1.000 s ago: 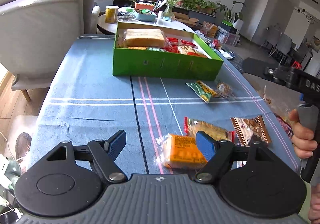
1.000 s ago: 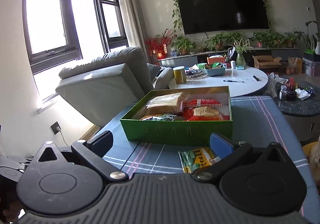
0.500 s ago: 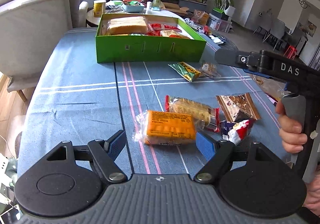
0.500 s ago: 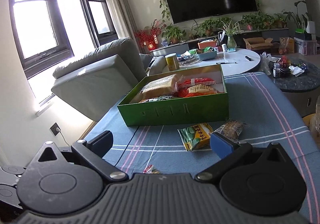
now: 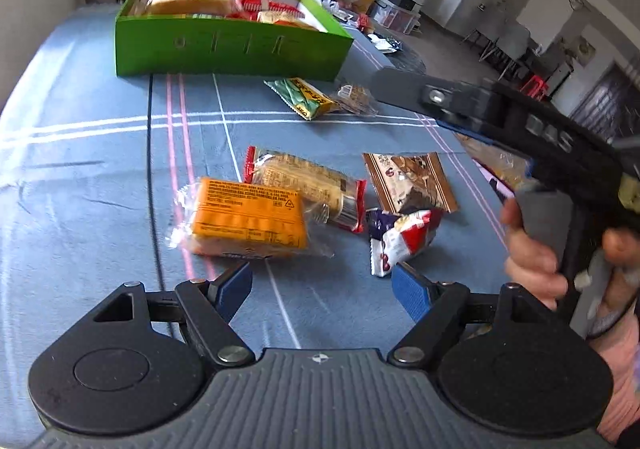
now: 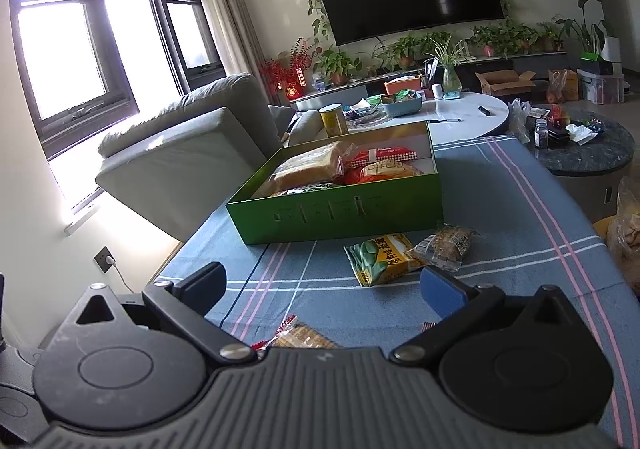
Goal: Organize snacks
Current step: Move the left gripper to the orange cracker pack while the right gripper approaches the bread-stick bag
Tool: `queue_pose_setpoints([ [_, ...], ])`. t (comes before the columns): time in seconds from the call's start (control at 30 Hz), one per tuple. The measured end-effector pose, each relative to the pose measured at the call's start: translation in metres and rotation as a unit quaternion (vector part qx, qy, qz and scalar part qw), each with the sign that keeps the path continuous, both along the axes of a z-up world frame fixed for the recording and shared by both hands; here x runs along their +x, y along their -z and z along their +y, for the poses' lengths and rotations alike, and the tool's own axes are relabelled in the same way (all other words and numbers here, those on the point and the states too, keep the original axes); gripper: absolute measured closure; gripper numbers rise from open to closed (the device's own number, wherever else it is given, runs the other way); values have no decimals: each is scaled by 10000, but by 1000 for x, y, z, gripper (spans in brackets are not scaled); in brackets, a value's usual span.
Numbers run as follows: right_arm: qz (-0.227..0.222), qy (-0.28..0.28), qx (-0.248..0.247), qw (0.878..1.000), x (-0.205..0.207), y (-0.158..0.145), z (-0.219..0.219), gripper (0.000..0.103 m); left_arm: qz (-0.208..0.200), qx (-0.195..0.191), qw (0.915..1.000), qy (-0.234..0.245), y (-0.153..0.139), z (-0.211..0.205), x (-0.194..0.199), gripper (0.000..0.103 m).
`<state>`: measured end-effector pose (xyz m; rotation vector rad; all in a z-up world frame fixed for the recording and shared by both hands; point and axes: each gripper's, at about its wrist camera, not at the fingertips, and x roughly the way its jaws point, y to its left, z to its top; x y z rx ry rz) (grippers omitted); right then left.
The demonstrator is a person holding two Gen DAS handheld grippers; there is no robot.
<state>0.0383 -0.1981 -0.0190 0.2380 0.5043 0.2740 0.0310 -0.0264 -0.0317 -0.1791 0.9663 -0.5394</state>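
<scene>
Left claw (image 5: 322, 285) open, empty, above the desk (image 5: 80, 169) near edge, just short of the orange pack (image 5: 248, 219). Right claw (image 6: 322, 283) open, empty. Green box (image 5: 228, 45) sits toward the far edge; loose snacks (image 5: 408, 181) lie mid-desk.

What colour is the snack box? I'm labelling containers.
Bright green box; the right wrist view shows it best.
</scene>
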Motion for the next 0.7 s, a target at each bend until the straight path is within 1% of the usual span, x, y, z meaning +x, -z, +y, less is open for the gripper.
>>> queue_pose_setpoints([
  [0.07,16,44,19,10000,-1,0,-2,27,216,-129,9993,-283,5,1,13,28],
  [0.13,24,81,43,10000,-1,1,-5,27,311,-219,9979,-516,7,1,24,28],
  [0.23,56,145,83,9998,0,2,-9,27,303,-219,9967,-719,8,1,36,28],
  [0.4,155,200,124,9996,2,8,-13,27,283,-84,9950,-951,10,2,52,28],
  [0.47,180,185,109,9996,2,9,-12,27,205,65,9945,-1028,10,0,55,28],
  [0.57,179,157,78,9997,1,10,-11,27,48,453,9935,-1048,12,-7,56,28],
  [0.7,177,149,67,9997,0,9,-10,27,52,651,9926,-1021,19,-12,56,29],
])
